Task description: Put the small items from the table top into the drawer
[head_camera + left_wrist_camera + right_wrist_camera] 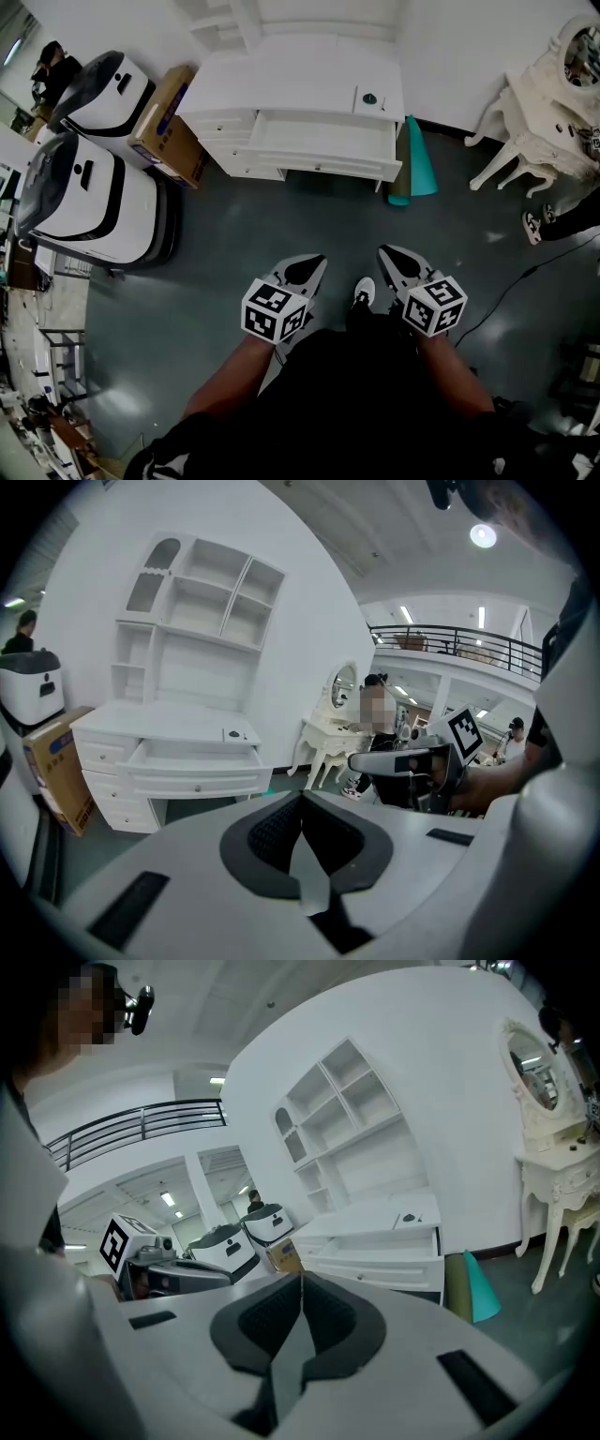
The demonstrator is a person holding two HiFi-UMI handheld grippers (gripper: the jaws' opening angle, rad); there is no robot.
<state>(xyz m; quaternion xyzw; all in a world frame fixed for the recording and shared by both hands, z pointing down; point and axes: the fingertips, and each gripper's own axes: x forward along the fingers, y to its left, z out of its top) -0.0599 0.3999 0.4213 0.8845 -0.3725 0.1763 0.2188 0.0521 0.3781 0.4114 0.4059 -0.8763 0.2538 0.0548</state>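
The left gripper (307, 269) and right gripper (396, 260) are held low before the body, side by side and apart, tips pointing forward; bare forearms (225, 375) run down to them. Each gripper's jaws are pressed together along one seam; nothing sits between either pair.

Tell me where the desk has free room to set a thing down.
The desk top is bare from its left edge to the small item near its right end. The open drawer looks empty inside. Crowded beside the desk: a cardboard box at left, a teal cone at right.
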